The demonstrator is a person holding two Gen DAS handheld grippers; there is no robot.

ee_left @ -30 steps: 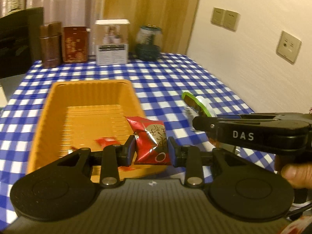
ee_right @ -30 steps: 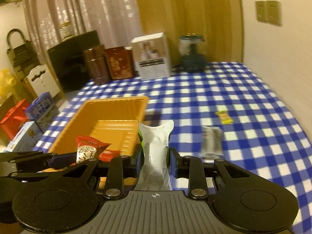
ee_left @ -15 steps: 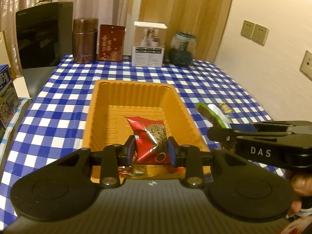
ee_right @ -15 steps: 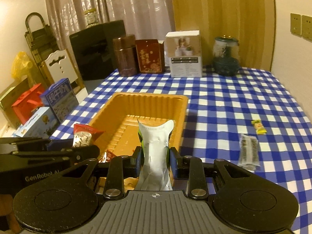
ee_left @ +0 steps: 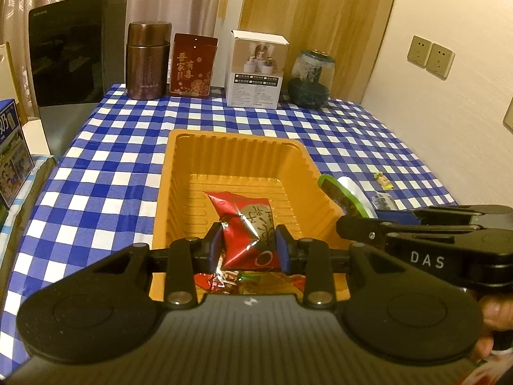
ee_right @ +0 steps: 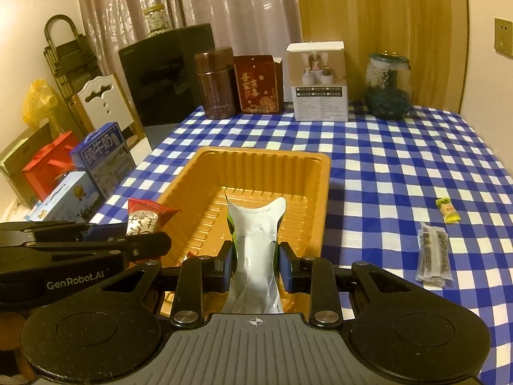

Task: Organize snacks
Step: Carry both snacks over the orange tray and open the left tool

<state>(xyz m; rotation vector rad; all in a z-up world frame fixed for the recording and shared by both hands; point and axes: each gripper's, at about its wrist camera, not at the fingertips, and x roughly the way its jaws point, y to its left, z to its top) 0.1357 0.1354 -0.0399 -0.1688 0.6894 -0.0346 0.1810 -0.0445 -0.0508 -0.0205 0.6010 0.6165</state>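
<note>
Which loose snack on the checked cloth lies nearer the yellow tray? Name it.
The clear packet of dark sticks. It lies closer to the yellow plastic tray than the small yellow-green candy, which sits farther out and farther back.

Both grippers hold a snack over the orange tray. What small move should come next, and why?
Probably open the left gripper: its red packet hangs directly above the orange tray, which already holds snacks. The right gripper can release its white pouch afterwards.

Checked table bearing orange tray
</note>
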